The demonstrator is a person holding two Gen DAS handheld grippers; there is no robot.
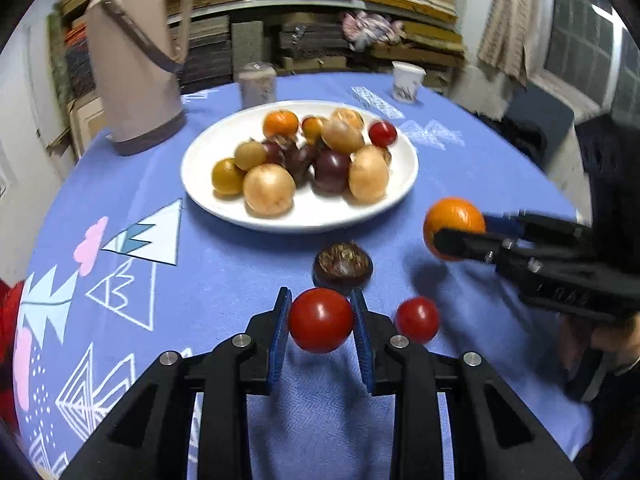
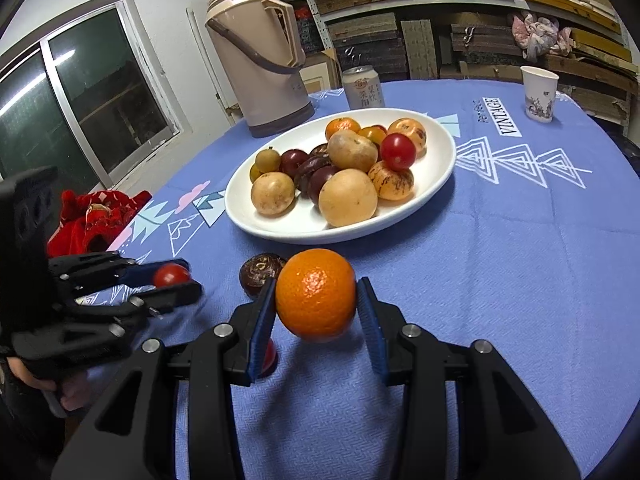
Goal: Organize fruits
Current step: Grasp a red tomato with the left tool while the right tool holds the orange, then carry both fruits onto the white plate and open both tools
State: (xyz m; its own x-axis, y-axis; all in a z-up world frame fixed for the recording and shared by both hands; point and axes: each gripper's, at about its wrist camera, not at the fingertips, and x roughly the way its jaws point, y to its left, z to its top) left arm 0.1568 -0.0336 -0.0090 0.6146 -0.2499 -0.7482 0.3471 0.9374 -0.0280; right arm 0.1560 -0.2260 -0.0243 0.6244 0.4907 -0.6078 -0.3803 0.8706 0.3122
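My left gripper is shut on a red tomato and holds it above the blue tablecloth; it also shows in the right wrist view. My right gripper is shut on an orange, lifted off the cloth; it also shows in the left wrist view. A white plate holds several fruits. A dark brown fruit and a second red tomato lie on the cloth in front of the plate.
A tan thermos stands at the back left, with a drink can beside it and a paper cup at the back right. A red cloth lies at the table's left edge.
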